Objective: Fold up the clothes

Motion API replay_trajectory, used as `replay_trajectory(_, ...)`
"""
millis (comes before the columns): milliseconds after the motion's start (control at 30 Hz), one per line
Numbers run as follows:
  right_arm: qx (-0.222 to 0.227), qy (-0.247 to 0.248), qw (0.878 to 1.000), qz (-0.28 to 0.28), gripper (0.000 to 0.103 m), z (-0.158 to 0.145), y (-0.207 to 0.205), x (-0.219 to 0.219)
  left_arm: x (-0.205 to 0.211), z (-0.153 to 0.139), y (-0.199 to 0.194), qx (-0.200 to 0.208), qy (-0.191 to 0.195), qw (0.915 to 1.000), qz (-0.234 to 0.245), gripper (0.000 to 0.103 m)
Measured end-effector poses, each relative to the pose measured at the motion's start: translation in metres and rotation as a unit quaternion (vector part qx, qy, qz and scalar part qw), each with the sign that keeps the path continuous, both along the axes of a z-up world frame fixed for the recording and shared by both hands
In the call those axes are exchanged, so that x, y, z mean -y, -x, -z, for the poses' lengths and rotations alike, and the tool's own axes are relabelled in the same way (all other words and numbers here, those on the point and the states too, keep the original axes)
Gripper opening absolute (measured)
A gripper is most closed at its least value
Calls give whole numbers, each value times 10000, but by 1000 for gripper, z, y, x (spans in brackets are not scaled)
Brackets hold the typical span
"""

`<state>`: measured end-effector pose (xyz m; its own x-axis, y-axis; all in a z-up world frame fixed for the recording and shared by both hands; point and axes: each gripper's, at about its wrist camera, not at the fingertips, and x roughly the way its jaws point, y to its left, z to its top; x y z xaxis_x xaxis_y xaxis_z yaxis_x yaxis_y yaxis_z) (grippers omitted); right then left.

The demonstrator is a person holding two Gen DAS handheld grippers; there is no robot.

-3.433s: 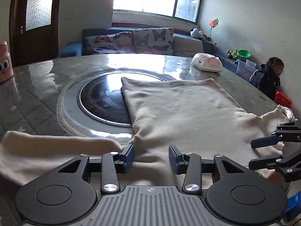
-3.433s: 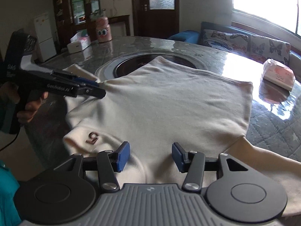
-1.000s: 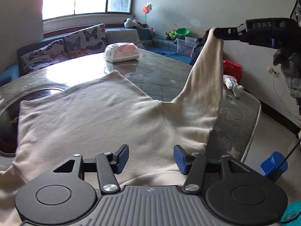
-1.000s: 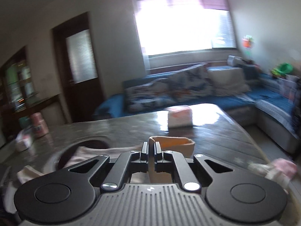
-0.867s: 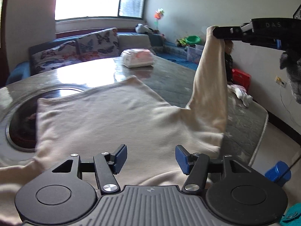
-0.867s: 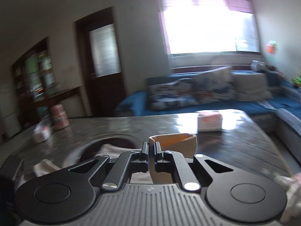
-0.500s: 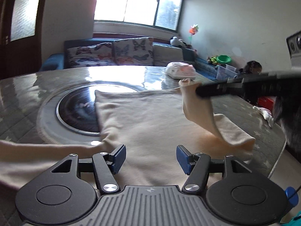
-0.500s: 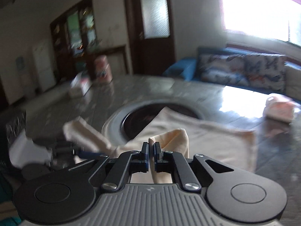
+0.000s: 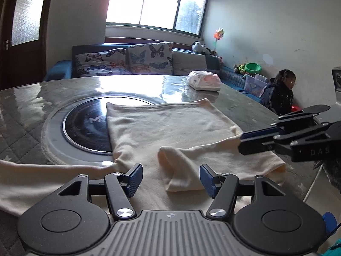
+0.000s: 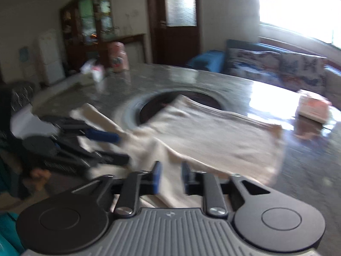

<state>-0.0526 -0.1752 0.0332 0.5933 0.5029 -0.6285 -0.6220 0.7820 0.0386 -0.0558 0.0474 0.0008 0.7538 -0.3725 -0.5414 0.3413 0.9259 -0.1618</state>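
Closest in the left wrist view, the left gripper [image 9: 169, 178] is held low over the cream long-sleeved cotton top [image 9: 162, 128], jaws well apart with nothing pinched; the folded-over sleeve [image 9: 191, 166] is seen just past the tips, toward 1 o'clock. At 3 o'clock the right gripper [image 9: 243, 143] is poked in over the sleeve's far end. In the blurry right wrist view the right gripper [image 10: 170, 178] is caught with its jaws opening: a strip of sleeve cloth is still seen in the gap, but the blue pads [image 10: 157, 178] are not pressed on it. The top is spread flat on the round grey quilted table [image 9: 25, 115], partly over the dark glass cooktop disc [image 9: 85, 123] at 11 o'clock. Further off at 1 o'clock, a white tissue pack [image 9: 203, 81] is parked.
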Motion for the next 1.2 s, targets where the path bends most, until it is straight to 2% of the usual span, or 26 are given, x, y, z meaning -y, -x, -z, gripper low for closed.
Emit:
replay_trajectory(33,16,53,10000,76,39,2,2,4,4,1,-2,-28,-14,10000,41,63)
replay_trajectory(133,-12,334,9981,515,39,15,11,34,16,8,-10,-159,-73,9998,129,61)
replay_trajectory(300,-219,270,9955,876,42,29,20,66,27,18,-19,-258,-231,9992,182,51)
replay_trajectory(400,-174,286,9951,930,47,33,25,73,29,22,-22,-303,-328,9989,126,34)
replay_trajectory(467,-164,313,9947,966,47,38,26,75,29,22,-21,-261,-421,9988,57,15)
replay_trajectory(567,-169,312,9940,1037,47,45,26,77,28,18,-22,-308,-380,9988,19,5)
replay_trajectory(700,-115,166,9938,1096,46,49,29,78,31,1,-23,-178,-366,9992,-35,3)
replay_trajectory(833,-77,42,9935,1138,46,50,32,81,36,-35,-25,199,-297,9994,28,3)
replay_trajectory(1000,142,92,9936,1113,46,51,36,77,57,-81,-33,678,-405,9963,331,3)
replay_trajectory(1200,542,287,9918,1119,46,52,35,61,92,-116,-35,1138,-561,9891,753,3)
